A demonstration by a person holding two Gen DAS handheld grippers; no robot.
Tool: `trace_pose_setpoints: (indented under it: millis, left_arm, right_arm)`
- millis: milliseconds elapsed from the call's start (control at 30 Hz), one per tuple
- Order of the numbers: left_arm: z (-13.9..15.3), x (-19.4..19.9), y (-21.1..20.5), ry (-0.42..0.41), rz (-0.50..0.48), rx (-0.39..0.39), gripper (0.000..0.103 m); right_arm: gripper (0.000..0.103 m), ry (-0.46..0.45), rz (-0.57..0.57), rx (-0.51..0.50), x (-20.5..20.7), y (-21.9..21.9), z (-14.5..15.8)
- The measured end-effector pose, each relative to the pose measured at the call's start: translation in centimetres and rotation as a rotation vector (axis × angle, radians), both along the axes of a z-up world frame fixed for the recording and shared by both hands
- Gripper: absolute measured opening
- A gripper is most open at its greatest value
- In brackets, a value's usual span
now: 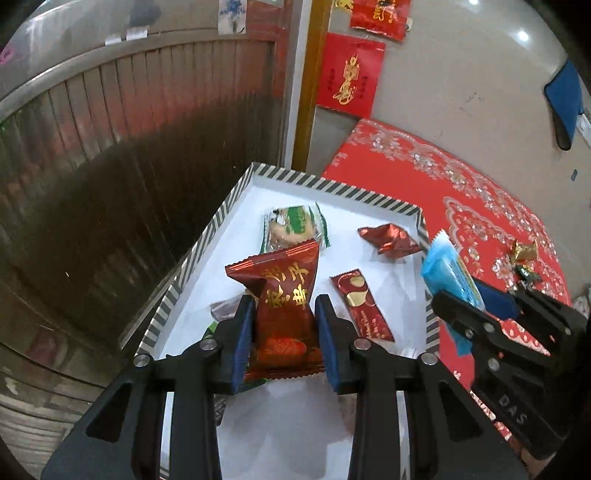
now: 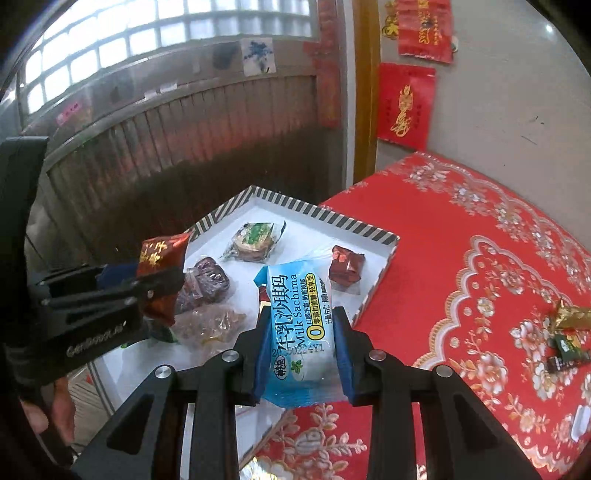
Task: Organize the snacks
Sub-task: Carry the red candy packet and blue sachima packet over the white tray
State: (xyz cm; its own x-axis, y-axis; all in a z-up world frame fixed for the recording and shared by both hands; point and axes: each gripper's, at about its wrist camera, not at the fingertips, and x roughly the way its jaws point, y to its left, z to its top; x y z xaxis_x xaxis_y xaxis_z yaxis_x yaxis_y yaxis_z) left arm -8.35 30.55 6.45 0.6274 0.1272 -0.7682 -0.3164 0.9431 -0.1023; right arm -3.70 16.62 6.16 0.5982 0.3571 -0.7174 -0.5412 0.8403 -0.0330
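- Red packet [image 1: 286, 310] sitting clamped in left gripper [image 1: 284, 332], long axis along fingers, above striped tray [image 1: 332, 186].
- Blue Sachima pack [image 2: 301, 325] being gripped by right gripper [image 2: 301, 354], lengthwise, at tray's edge over red cloth [image 2: 461, 258].

Far wall: a pale plastered wall [image 2: 517, 110] is seen at the right, marked with small scuffs.
Wall hangings: two red papers with gold lettering [image 1: 351, 70] are fixed to it, one above the other.
Door frame: a yellowish wooden post [image 1: 314, 81] is set upright just left of the red papers.
Left side: a ribbed, dark reddish-brown panel [image 1: 129, 147] is seen, darker towards its foot.
Window: a grid of bright glass blocks [image 2: 147, 40] is set above the panel; daylight is admitted through it.
Table covering: a red cloth with pale floral borders [image 2: 480, 266] is spread at the right.
Light: a bright spot [image 1: 523, 36] is reflected high on the pale wall.
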Motion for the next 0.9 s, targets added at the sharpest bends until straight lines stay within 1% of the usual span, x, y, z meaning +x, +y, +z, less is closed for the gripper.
trace_pose_setpoints:
  millis: [167, 333, 467, 767, 900]
  left_arm:
    - [-1.1, 0.4, 0.3, 0.021, 0.0, -0.005, 0.031]
    - [-1.4, 0.6, 0.5, 0.027, 0.002, -0.004, 0.031]
    - [-1.6, 0.8, 0.5, 0.028, 0.004, 0.002, 0.031]
    - [-1.7, 1.0, 0.4, 0.028, 0.017, 0.042, 0.031]
    - [-1.6, 1.0, 0.6, 0.022, 0.027, 0.037, 0.031]
  right_arm:
    - [0.031, 0.027, 0.014, -0.026, 1.2, 1.5, -1.3]
    - [0.031, 0.054, 0.021, -0.039, 1.9, 2.5, -2.5]
    - [0.031, 0.064, 0.019, -0.052, 2.3, 2.9, -3.1]
    - [0.031, 0.09, 0.022, -0.062, 3.1, 3.5, -4.1]
    - [0.034, 0.101, 0.024, -0.057, 3.3, 3.6, -4.4]
